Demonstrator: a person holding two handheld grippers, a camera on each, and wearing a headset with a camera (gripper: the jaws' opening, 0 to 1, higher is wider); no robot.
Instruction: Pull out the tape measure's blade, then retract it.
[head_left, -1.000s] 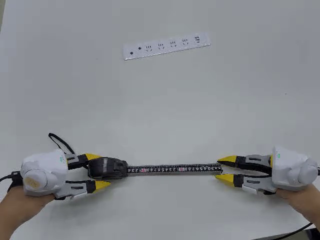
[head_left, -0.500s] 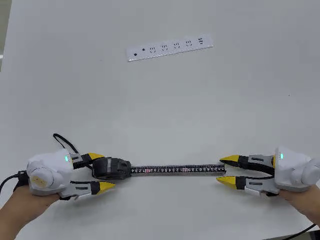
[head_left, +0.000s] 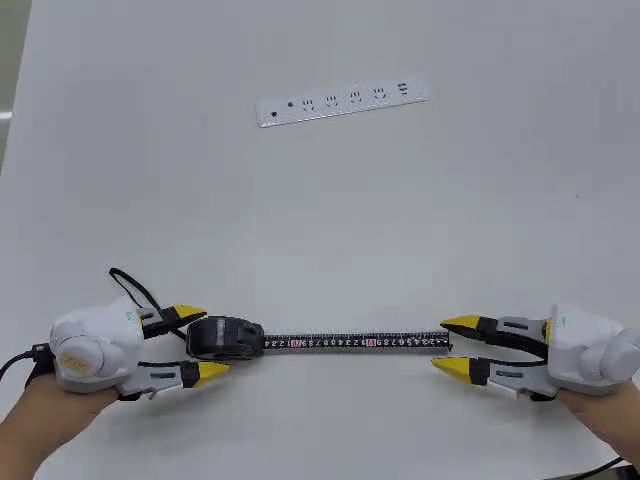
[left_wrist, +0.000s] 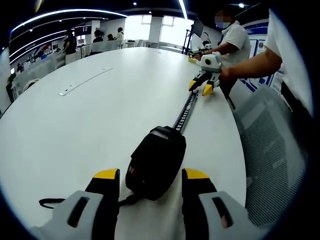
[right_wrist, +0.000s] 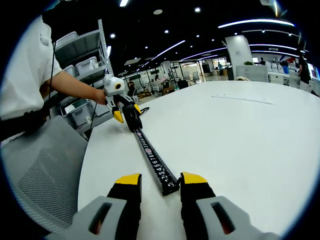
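Black tape measure case (head_left: 225, 338) lies on a white table (head_left: 400, 220), close to the person's edge and toward their left. Its blade (head_left: 355, 342) is drawn out flat along the tabletop, and its long axis runs straight across in front of the person from the case on the left to the free end on the right. The left gripper (head_left: 203, 341) points rightward along that line with its yellow-tipped jaws spread, one on each side of the rear of the case. In the left gripper view there is a narrow gap on one side, and the other jaw sits so close that contact cannot be ruled out, but it is not clamping. The right gripper (head_left: 455, 343) faces back toward the left one, well apart from it. Its jaws are also spread, and the blade's end lies just between the tips, loose on the table rather than pinched. The right gripper is therefore nearer the blade's tip and the left nearer the case. Retraction probably depends on the case being steadied while the blade runs leftward along its own line. A black cord (head_left: 130, 285) loops behind the left gripper. A white power strip (head_left: 342, 98) lies far across the table, well clear of the work.
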